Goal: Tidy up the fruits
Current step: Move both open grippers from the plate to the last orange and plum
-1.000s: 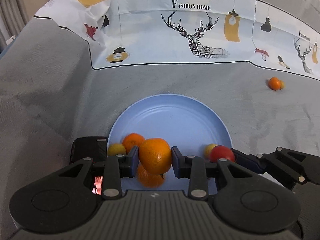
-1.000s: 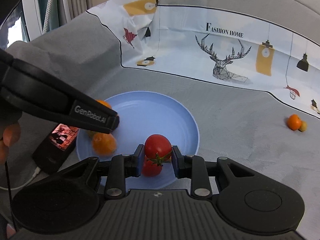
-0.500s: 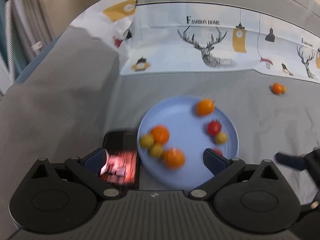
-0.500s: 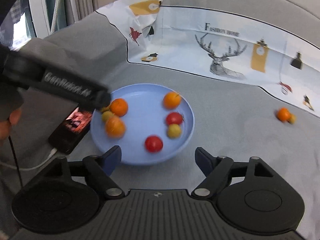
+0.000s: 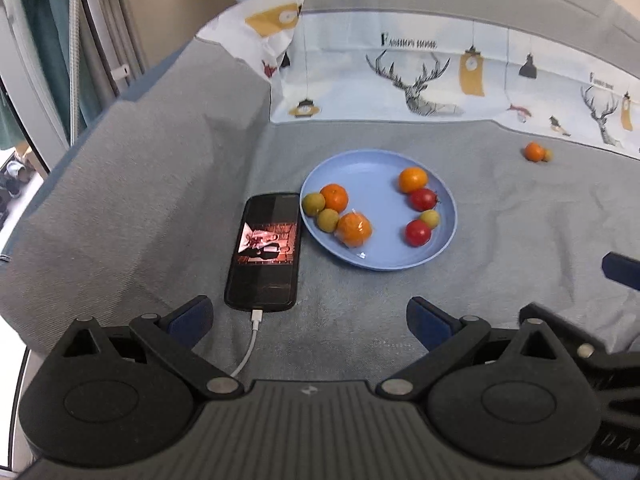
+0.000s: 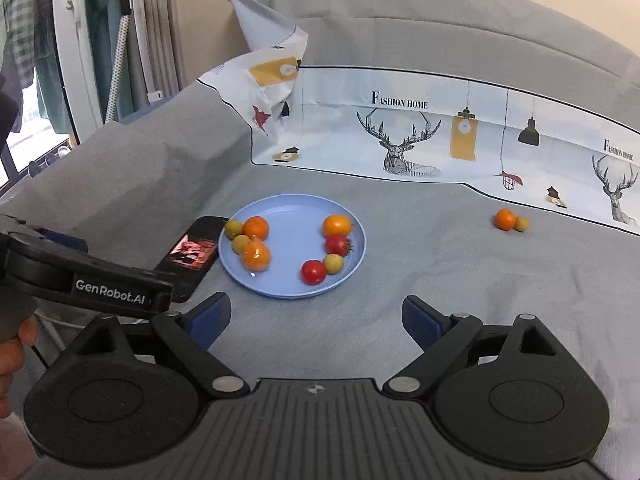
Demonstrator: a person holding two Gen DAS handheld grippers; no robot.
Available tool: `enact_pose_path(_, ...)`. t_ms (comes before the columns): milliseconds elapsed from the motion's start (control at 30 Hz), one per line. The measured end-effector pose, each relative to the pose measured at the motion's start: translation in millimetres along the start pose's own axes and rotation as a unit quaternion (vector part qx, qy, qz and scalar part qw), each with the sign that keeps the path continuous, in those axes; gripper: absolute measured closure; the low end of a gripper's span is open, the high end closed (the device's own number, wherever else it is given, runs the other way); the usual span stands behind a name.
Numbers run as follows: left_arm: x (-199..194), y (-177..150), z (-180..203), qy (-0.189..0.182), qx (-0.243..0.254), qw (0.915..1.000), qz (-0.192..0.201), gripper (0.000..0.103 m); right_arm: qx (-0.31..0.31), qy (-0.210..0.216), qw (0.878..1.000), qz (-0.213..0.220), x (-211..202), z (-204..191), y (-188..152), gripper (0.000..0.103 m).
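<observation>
The blue plate [image 5: 444, 204] lies on a surface covered with grey cloth [image 5: 160, 184], and it is the landmark here. Both claws hang above the cloth on the near side of the plate, pointing down at a slant toward it, and neither touches it. The left claw [image 5: 310, 316] stands wide open with nothing between its blue pads. The right claw [image 6: 316, 316] has its jaws opening at this moment, also with nothing between them; they already stand far apart. In the right wrist view the left claw's black body comes in from the left edge, held by a hand [image 6: 14, 354] of which only some fingers show.

On the plate lie three oranges [image 5: 335, 197], two red tomatoes [image 5: 418, 233] and three small yellow-green fruits [image 5: 328, 219]. One orange, two yellow-green fruits and a wrapped orange [image 5: 354, 230] sit in the plate's left part, the others in its right part. A phone [image 5: 266, 252] with a lit screen lies just beside the plate's left rim, with a white cable [image 5: 250, 346] plugged in. Well apart to the plate's right, one more orange [image 6: 505, 219] and a small yellow-green fruit [image 6: 521, 223] rest touching on the cloth. Behind the plate lies a printed sheet with deer [image 6: 404, 148].
</observation>
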State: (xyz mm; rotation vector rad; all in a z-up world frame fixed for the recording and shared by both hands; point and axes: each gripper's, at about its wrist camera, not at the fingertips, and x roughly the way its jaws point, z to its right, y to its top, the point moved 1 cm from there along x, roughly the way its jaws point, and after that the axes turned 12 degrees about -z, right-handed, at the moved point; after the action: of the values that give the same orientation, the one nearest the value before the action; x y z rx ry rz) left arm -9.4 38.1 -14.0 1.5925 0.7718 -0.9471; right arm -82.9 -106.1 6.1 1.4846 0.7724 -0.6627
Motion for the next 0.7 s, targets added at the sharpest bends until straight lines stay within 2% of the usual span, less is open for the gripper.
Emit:
enact_pose_path(333,-24.6,-16.0,2.0,0.003,0.003,0.9996,0.026,0.0,-0.014,-0.001,1.0,0.026,-27.2,-8.2,-11.2,0.008)
enact_pose_path(700,-31.5,-17.5,2.8,0.004,0.004,0.9994,0.034,0.0,-0.013,-0.003,0.999,0.035,-33.6,-9.9,-13.2,0.008)
